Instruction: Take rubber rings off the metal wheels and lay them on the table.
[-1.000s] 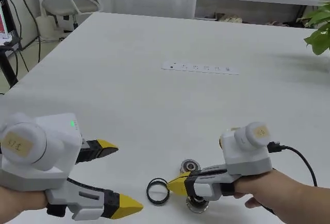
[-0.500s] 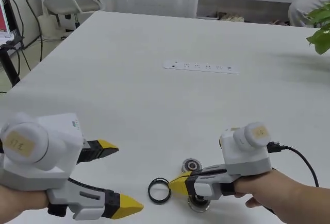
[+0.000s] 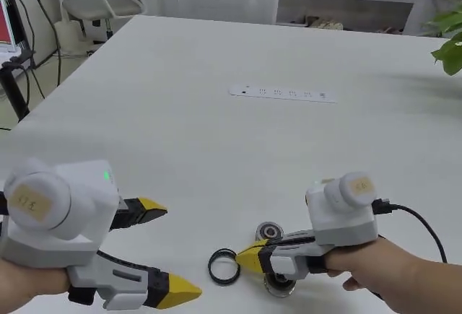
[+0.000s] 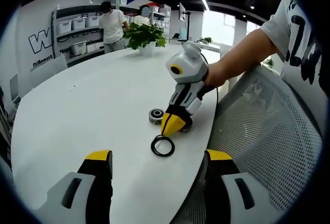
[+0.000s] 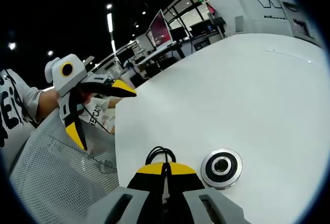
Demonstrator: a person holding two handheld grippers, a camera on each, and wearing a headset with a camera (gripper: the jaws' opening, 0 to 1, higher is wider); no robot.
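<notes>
Your right gripper (image 5: 166,169) has its jaws pressed together with nothing between them. Its yellow tips sit just beside a black rubber ring (image 3: 224,267), which lies flat on the white table (image 3: 216,148) near your edge. A metal wheel (image 3: 268,232) stands just past the ring, and a second wheel (image 3: 276,286) is partly hidden beneath that gripper. Your left gripper (image 3: 164,247) hovers apart from them, jaws spread wide and empty.

Little of the writing can be read. The left gripper view shows a large letter W (image 4: 38,41) on the far wall, with the smaller line under it too small to make out. The black print on your white shirt (image 4: 296,54) is cut off. The handwriting on the paper sticker (image 3: 25,204) on your left gripper is illegible.

The head view shows a white power strip (image 3: 283,94) mid-table. The left gripper view shows a person (image 4: 111,23) at storage shelves (image 4: 77,26), beside a potted plant (image 4: 144,36). From the right gripper view, the ring peeks out just beyond the shut tips.
</notes>
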